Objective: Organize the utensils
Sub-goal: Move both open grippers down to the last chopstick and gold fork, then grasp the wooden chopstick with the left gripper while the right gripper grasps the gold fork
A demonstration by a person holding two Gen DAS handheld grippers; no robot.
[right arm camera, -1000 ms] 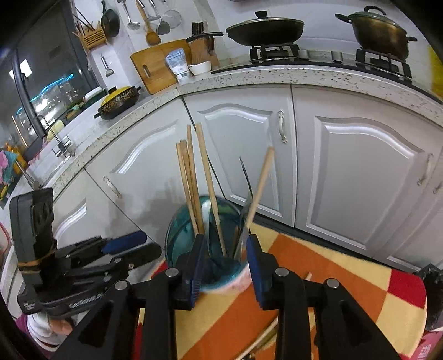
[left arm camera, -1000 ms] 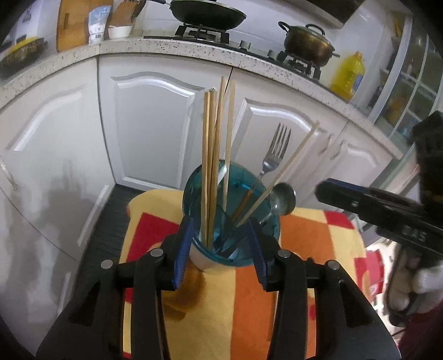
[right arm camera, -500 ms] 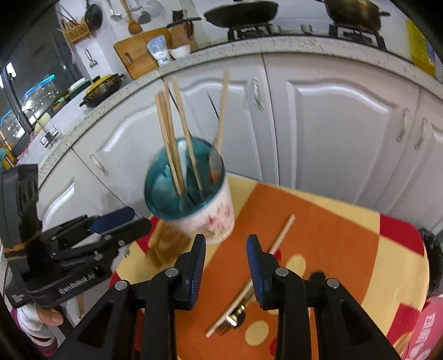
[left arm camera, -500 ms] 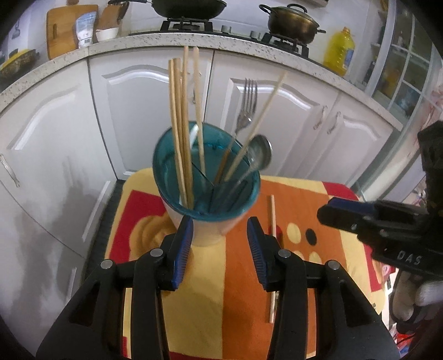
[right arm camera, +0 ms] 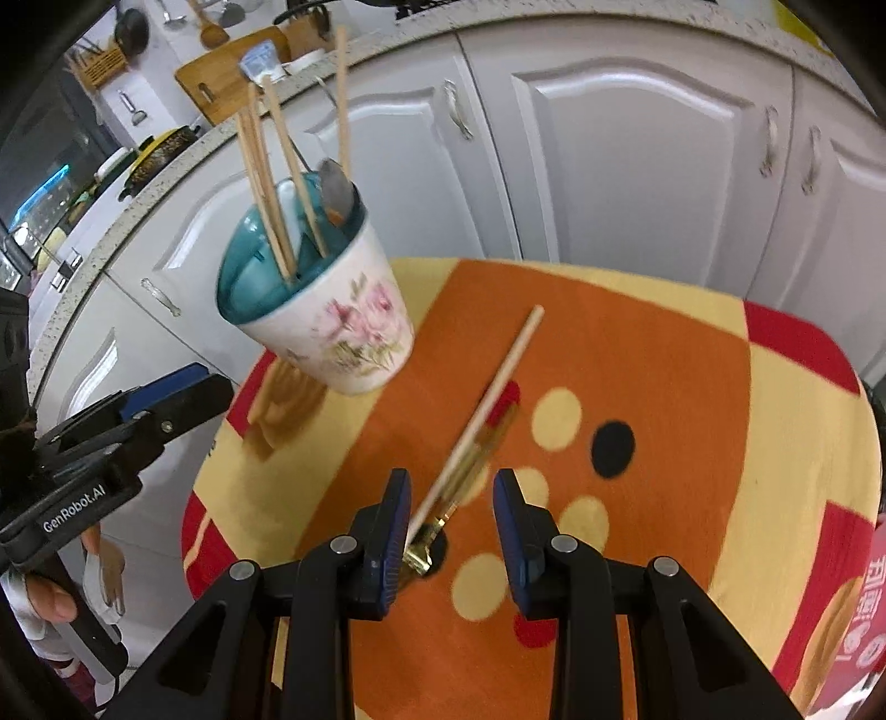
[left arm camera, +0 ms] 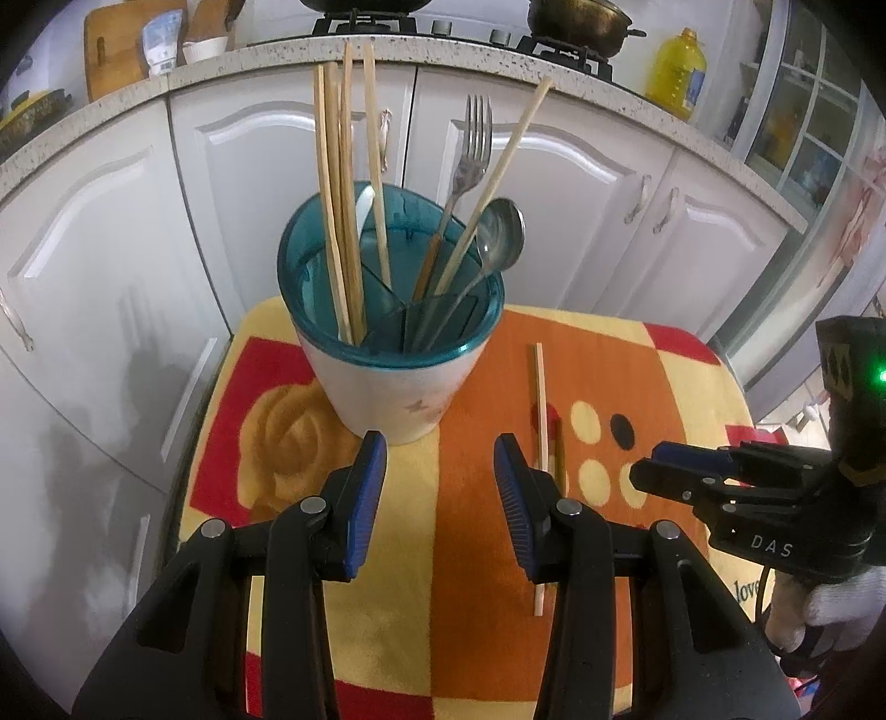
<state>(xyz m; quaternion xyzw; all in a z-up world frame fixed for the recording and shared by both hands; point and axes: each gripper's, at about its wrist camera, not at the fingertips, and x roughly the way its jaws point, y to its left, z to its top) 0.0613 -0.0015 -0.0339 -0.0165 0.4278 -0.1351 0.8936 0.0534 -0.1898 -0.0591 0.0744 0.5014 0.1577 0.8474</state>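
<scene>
A small table is covered by a soft cloth in orange, yellow and red, with pale spots and one black spot; a yellow rose shape is seen on the cloth near the left side; white cupboard doors are set all around the table, and a speckled stone counter runs above them; on the counter a brass-coloured pot, a yellow oil bottle and a wooden cutting board are seen

A white holder cup with pink flowers and a blue-green insert is stood on the cloth near its far left part; five wooden chopsticks, a fork and a metal spoon are stuck upright in it

One loose chopstick is laid flat on the orange part of the cloth, well apart from the cup; a gold-coloured utensil is laid just beside it, partly under it; what kind of utensil it is cannot be told

The left gripper is held above the cloth, just in front of the cup; its jaws are kept partly apart and nothing is held between them; the right gripper is held low over the near end of the loose chopstick; its jaws are set rather narrow, and the chopstick end and the gold utensil are seen in the gap, but they are not pinched
</scene>
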